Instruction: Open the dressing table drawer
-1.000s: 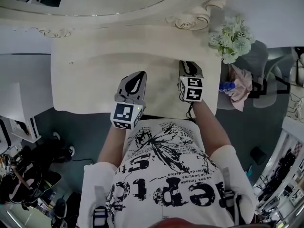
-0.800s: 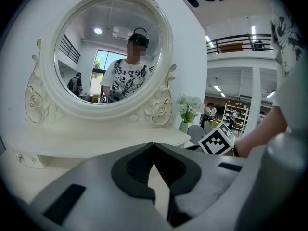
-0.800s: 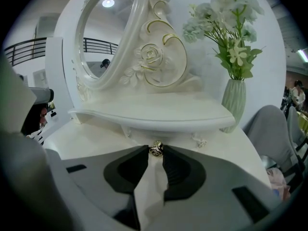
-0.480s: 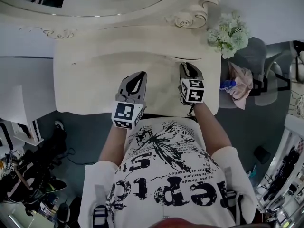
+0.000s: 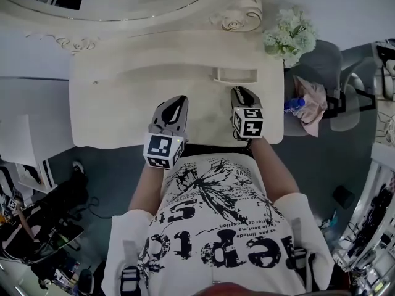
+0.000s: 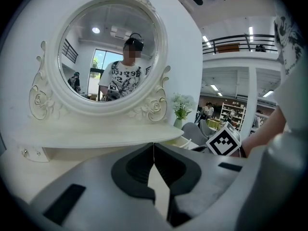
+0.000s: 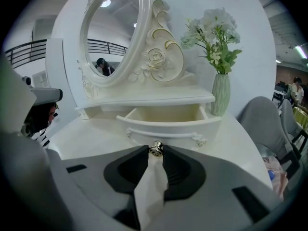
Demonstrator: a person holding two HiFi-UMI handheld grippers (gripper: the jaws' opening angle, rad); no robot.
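The right gripper (image 7: 155,152) pinched the small knob (image 7: 156,148) between its jaw tips — its purchase on the drawer (image 7: 166,128), standing partly out of the dressing table (image 5: 105,110); the left gripper (image 6: 154,147), jaws together and empty, hovered spare.

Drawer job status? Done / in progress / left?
Done: drawer is partway out from under the shelf, its inside showing. In hand: right gripper clamps its knob. Left gripper is shut, empty, over the tabletop. To do: probably more pull if full opening is wanted, then release.
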